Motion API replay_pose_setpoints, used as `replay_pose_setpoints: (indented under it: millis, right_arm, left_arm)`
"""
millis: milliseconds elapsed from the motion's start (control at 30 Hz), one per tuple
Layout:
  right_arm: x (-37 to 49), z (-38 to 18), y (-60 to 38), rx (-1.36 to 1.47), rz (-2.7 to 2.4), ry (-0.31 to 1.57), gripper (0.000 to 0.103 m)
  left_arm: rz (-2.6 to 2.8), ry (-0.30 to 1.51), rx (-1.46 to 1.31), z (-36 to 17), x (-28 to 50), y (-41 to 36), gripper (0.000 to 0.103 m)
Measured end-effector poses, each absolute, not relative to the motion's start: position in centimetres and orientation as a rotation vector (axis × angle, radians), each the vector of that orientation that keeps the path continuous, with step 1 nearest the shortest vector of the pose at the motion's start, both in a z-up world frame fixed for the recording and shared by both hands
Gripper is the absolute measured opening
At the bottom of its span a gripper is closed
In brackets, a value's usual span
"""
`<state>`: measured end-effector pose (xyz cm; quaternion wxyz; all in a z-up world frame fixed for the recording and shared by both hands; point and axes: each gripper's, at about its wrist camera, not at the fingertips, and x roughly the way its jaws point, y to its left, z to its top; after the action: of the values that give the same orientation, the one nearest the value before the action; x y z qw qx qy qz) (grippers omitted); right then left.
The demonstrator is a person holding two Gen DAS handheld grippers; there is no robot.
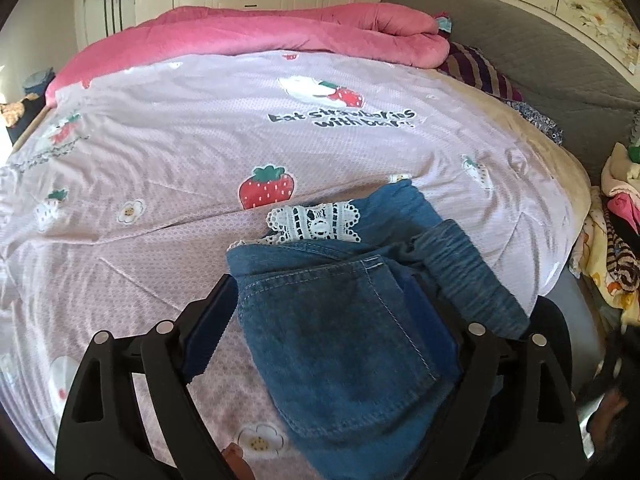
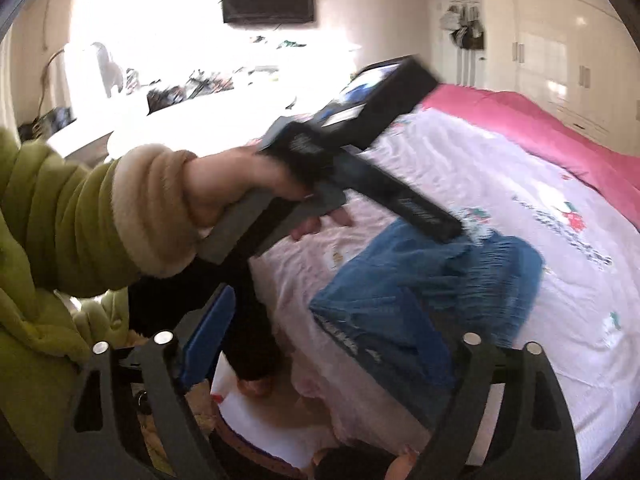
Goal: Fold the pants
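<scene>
Small blue denim pants with a white lace trim lie bunched on the strawberry-print sheet near the bed's near edge. My left gripper is open, its fingers spread on either side of the back pocket, just above the denim. In the right wrist view the pants lie beyond my open right gripper, which hovers over the bed edge. The left hand-held gripper shows there above the pants, held by a hand in a green sleeve.
A pink quilt is rolled along the far side of the bed. A grey headboard cover and striped fabric lie at the right. A pile of clothes sits right of the bed. White paper lies on the floor.
</scene>
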<state>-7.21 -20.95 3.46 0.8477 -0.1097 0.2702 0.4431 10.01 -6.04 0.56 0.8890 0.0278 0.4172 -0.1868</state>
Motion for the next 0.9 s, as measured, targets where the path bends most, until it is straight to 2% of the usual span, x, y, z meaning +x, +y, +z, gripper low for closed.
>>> replay_pose_setpoints:
  millis: [367,900]
  right_arm:
    - [-6.4,3.5,-22.9,-0.19,0.823,0.535,0.092]
    - [-5.3,2.1,-25.9,-0.125,0.627,0.638,0.092]
  left_arm:
    - [-0.364,0.825,0.045,2.5,8.5,-5.4,0.087]
    - [-0.305,0.86,-0.064,1.1,5.7,-0.5,0.088]
